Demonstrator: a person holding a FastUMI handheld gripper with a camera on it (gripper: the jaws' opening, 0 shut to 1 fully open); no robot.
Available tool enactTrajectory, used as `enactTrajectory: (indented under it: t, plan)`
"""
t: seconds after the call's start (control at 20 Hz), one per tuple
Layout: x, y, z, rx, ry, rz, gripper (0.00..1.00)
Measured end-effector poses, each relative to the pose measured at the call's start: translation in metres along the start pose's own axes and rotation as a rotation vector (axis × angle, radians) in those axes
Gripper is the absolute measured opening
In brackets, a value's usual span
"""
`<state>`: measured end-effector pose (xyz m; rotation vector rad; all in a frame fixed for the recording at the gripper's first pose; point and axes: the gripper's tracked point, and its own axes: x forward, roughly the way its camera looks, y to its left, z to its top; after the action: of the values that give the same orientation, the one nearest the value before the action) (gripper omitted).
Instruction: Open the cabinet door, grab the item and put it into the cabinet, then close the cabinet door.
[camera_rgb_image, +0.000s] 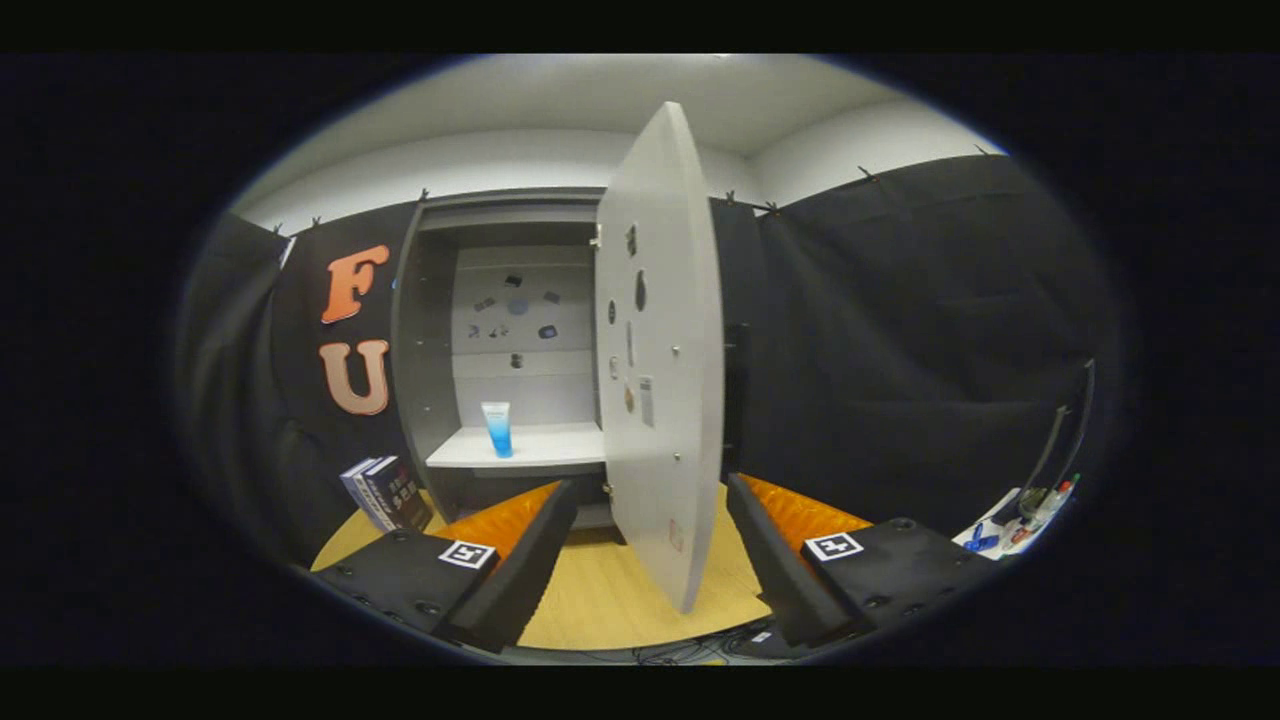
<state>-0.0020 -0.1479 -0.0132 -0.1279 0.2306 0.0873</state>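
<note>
Dim booth, soft overhead light, sharp centre, strong fisheye bending outward.

- Cabinet (432, 330): a tall grey box standing upright against the booth wall on the wooden surface (600, 600), open at the front. Its pale back panel carries several small dark stickers. A white shelf (545, 447) crosses the lower part of the inside.
- Door (660, 360): a white panel, hinged on the cabinet's right side and swung wide open, so it stands edge-on. Small stickers and marks dot its inner face. Its lower end hangs between the fingers of the hand-held gripper (650, 545), which are spread apart and touch nothing.
- Tube (497, 428): a small tube, white at the top shading to blue at the bottom, standing upright on the shelf's left part, inside the cabinet.
</note>
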Motion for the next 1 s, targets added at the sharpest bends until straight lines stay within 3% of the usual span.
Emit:
enactTrajectory:
  t: [0.4, 1.0]
  plan:
    - [0.039, -0.08, -0.02, -0.007, 0.039, -0.077, 0.98]
    - [0.089, -0.083, -0.033, 0.029, 0.035, -0.013, 0.96]
